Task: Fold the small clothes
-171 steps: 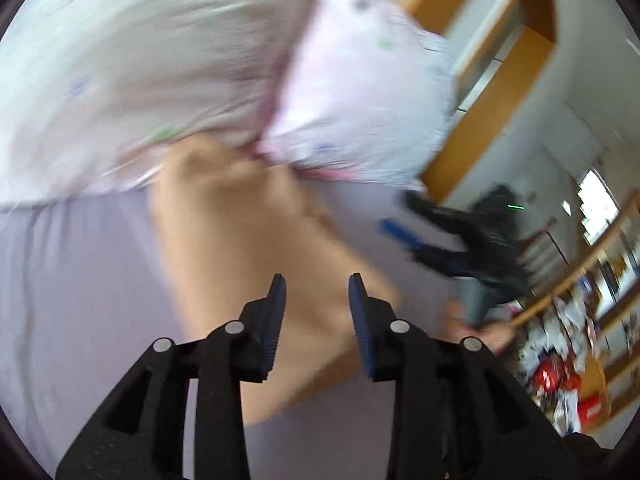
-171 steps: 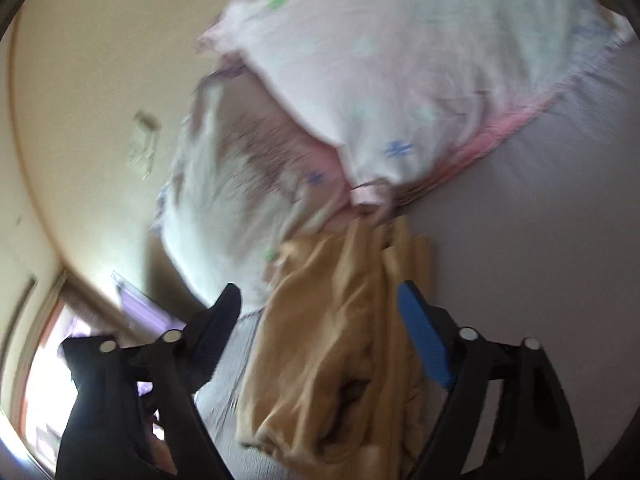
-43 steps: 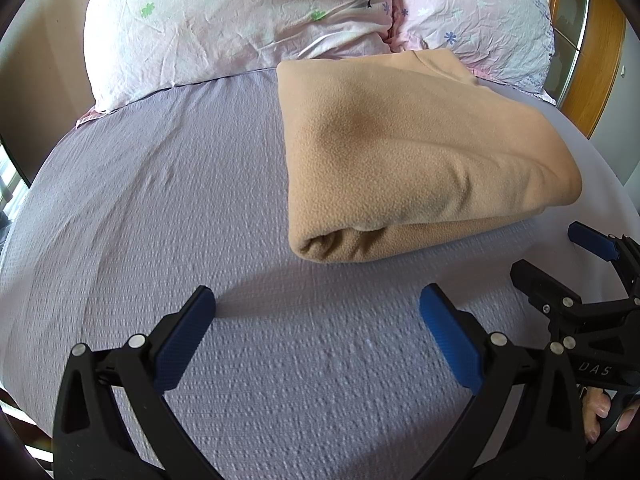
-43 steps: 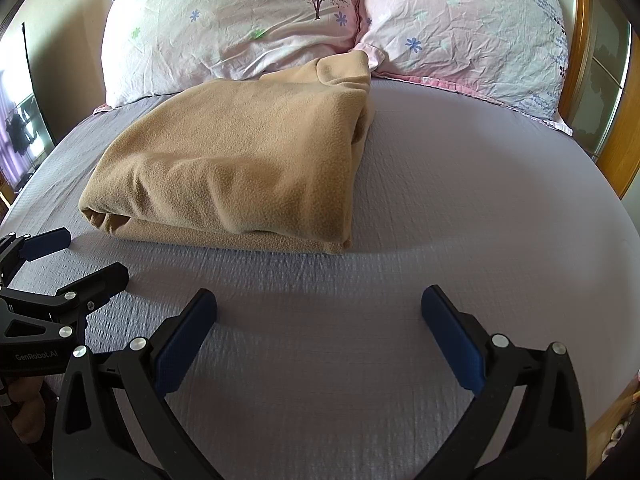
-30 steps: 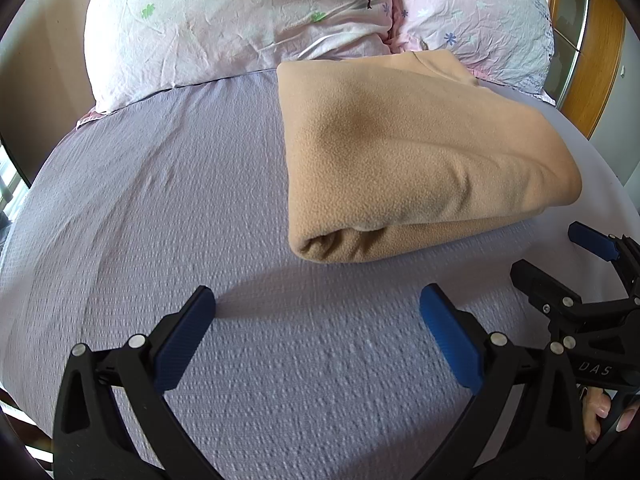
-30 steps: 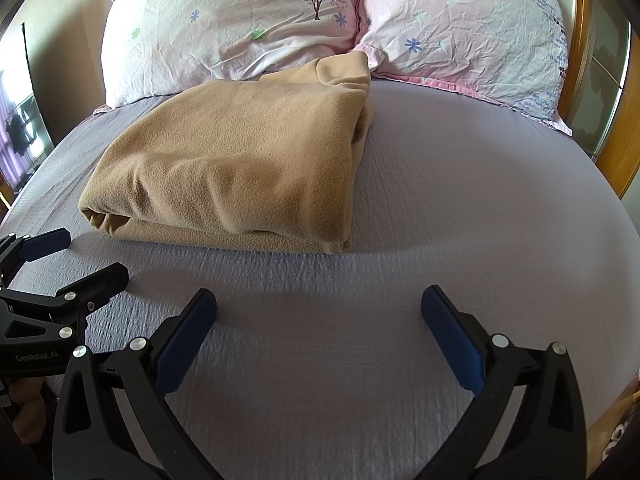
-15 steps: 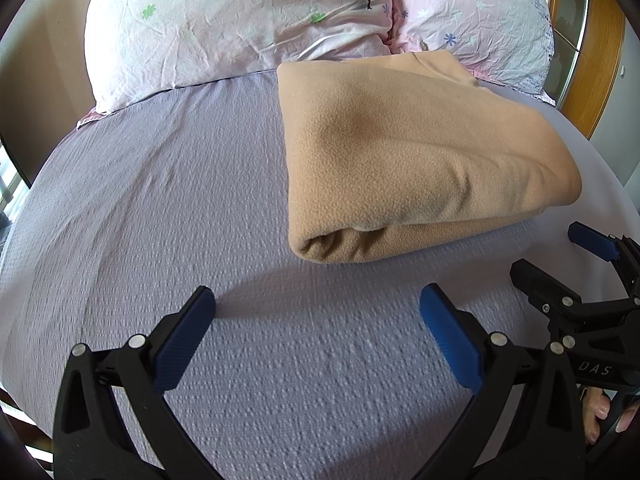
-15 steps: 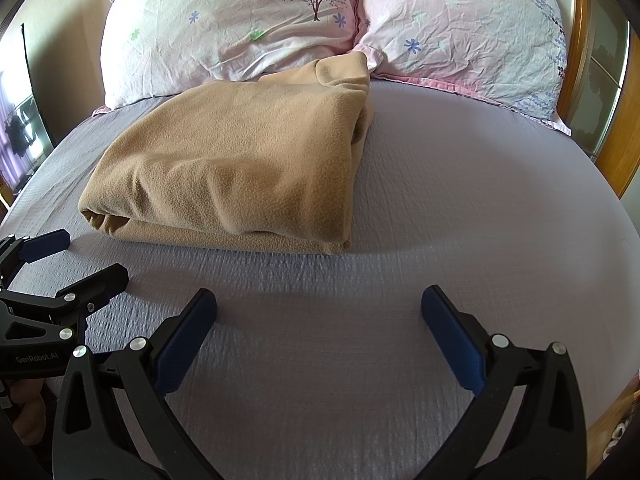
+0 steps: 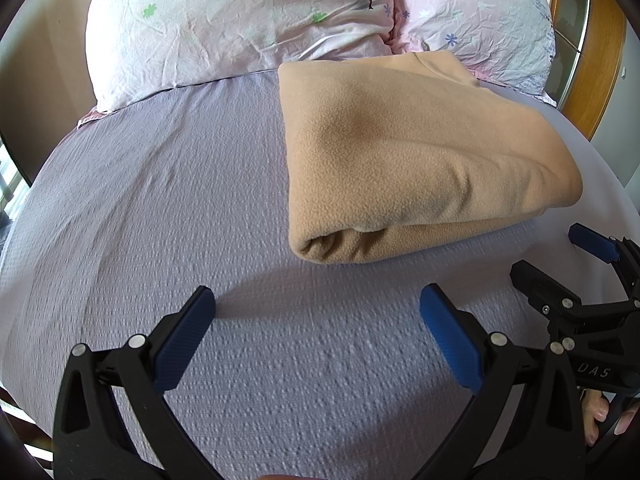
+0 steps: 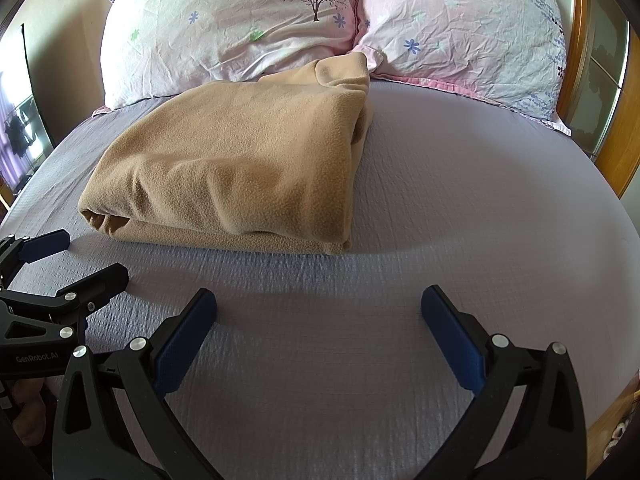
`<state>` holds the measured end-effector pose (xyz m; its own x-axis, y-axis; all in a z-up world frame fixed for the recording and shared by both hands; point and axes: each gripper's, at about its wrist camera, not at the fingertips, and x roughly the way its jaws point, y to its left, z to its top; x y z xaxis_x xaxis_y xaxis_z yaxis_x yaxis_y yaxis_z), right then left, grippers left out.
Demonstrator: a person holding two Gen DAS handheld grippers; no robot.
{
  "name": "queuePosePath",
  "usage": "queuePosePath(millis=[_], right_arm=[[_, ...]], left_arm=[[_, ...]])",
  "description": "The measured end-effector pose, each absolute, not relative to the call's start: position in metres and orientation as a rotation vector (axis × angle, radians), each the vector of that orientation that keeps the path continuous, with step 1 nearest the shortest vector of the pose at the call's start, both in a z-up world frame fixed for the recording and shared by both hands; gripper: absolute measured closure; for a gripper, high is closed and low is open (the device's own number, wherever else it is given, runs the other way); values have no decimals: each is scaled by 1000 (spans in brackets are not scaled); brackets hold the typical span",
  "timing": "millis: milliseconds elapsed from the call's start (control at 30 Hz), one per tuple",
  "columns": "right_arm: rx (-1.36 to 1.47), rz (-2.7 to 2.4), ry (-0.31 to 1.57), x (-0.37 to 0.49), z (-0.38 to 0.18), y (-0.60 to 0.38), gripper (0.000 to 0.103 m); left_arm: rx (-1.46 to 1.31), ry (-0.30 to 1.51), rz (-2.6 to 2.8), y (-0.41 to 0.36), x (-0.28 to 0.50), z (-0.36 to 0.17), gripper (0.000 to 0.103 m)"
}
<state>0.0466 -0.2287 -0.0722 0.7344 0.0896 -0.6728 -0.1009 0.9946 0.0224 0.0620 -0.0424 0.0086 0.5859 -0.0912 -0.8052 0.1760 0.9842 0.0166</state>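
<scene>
A tan fleece garment point(image 9: 416, 160) lies folded into a thick rectangle on the lilac bed sheet point(image 9: 168, 208), its far end against the pillows. It also shows in the right wrist view point(image 10: 240, 172). My left gripper point(image 9: 316, 300) is open and empty, hovering over the sheet just short of the garment's near edge. My right gripper point(image 10: 318, 300) is open and empty, near the garment's near right corner. Each gripper shows in the other's view, the right one point(image 9: 560, 264) and the left one point(image 10: 76, 256), both with jaws apart.
Two floral pillows, one white point(image 10: 228, 28) and one pink point(image 10: 464, 28), lie at the head of the bed. A wooden headboard frame point(image 10: 624, 120) stands at the right. A wall and window point(image 10: 20, 136) are at the left. The sheet point(image 10: 460, 208) spreads right of the garment.
5.7 s ago both grippers were close in at the garment by the pillows, the left nearly shut. Over the last 1.4 s nothing has visibly moved.
</scene>
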Motion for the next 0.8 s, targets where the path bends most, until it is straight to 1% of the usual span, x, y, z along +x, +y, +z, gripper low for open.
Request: queuePosePath(millis=[800], right_arm=[[-16,105,735,47,-71,-230,1]], left_arm=[[90,920,-138,-45,61,9,2]])
